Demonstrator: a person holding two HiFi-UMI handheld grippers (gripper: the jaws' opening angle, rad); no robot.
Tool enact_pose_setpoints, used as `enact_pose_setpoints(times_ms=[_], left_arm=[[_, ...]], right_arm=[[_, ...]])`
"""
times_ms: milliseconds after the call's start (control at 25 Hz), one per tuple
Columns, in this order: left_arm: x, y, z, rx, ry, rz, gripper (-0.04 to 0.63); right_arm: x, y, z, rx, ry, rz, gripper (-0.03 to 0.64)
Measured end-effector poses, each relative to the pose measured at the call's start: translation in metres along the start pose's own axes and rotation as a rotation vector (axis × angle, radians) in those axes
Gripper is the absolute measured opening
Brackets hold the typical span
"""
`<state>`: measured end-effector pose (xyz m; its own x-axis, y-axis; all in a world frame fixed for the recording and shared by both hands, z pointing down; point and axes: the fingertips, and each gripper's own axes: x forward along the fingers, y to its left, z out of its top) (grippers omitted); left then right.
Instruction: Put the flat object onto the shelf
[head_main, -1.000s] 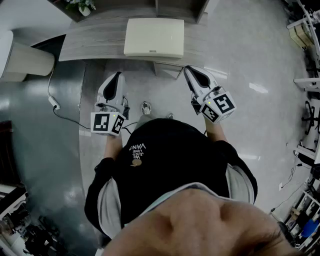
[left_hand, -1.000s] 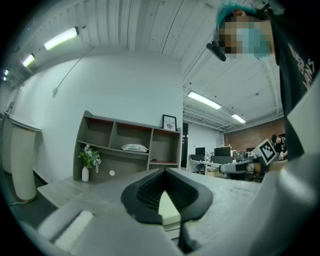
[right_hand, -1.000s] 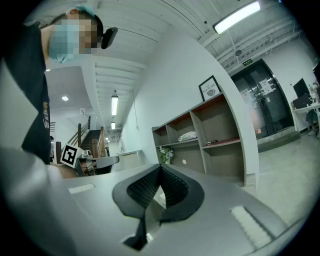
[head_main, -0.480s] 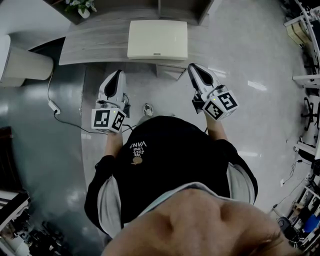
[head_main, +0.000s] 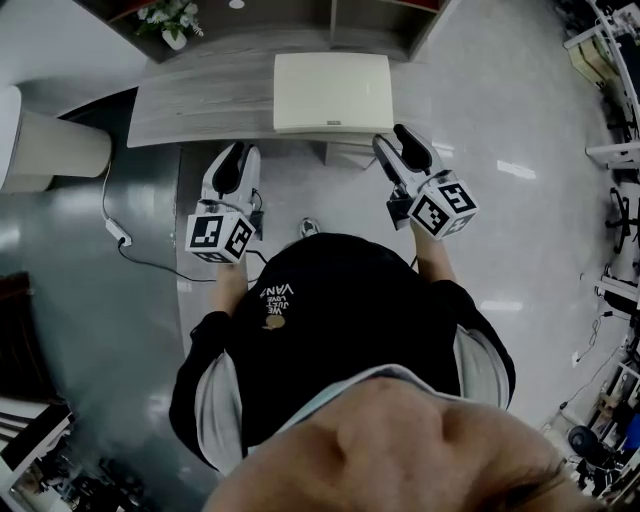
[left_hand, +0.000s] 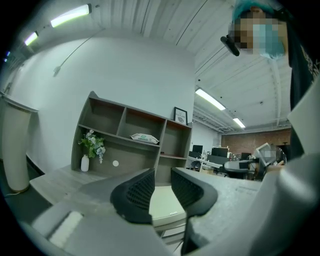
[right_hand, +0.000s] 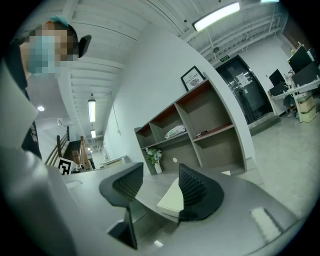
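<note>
1. Flat object (head_main: 332, 92): cream, rectangular, lying flat on grey wood-grain tabletop (head_main: 200, 95), close to its near edge, at 12 o'clock from person's black top (head_main: 340, 330) in head view.
2. Shelf (head_main: 330, 15) at 12 o'clock beyond flat object, at back of tabletop; open compartments, none holding the flat object.
3. Left hand-held gripper (head_main: 235, 160): at 7 o'clock from flat object, off tabletop's near edge, over floor (head_main: 130, 300). Jaws just been opening, now slightly apart w/ a narrow gap; nothing clamped. In left gripper view, gap (left_hand: 162, 185) frames flat object (left_hand: 162, 205) further ahead, not touching.
4. Right hand-held gripper (head_main: 398, 145): at 5 o'clock from flat object, tips just beside its near-right corner; contact can't be told. Jaws just been opening, now clearly apart, wider than left; empty. In right gripper view (right_hand: 157, 187), flat object's corner (right_hand: 172, 197) shows beyond gap, next to right-side jaw.
5. Vase (head_main: 170, 15) w/ flowers at 10 o'clock from flat object, at shelf's left end (left_hand: 90, 150).
6. Bag (left_hand: 144, 138) lying in a middle shelf compartment; framed picture (left_hand: 180, 115) upright on shelf top.
7. Cable (head_main: 115, 225) on floor at 9 o'clock from left hand-held gripper.
</note>
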<state>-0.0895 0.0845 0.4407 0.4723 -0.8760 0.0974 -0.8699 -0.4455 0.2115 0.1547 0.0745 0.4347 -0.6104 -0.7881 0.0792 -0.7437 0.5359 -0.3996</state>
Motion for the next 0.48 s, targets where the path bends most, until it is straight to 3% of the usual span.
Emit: enact_pose_setpoints(times_ms=[480], left_arm=[[0.016, 0.052, -0.016, -0.079, 0.111, -0.045, 0.23]], right_arm=[[0.024, -0.015, -0.015, 0.041, 0.03, -0.14, 0.282]])
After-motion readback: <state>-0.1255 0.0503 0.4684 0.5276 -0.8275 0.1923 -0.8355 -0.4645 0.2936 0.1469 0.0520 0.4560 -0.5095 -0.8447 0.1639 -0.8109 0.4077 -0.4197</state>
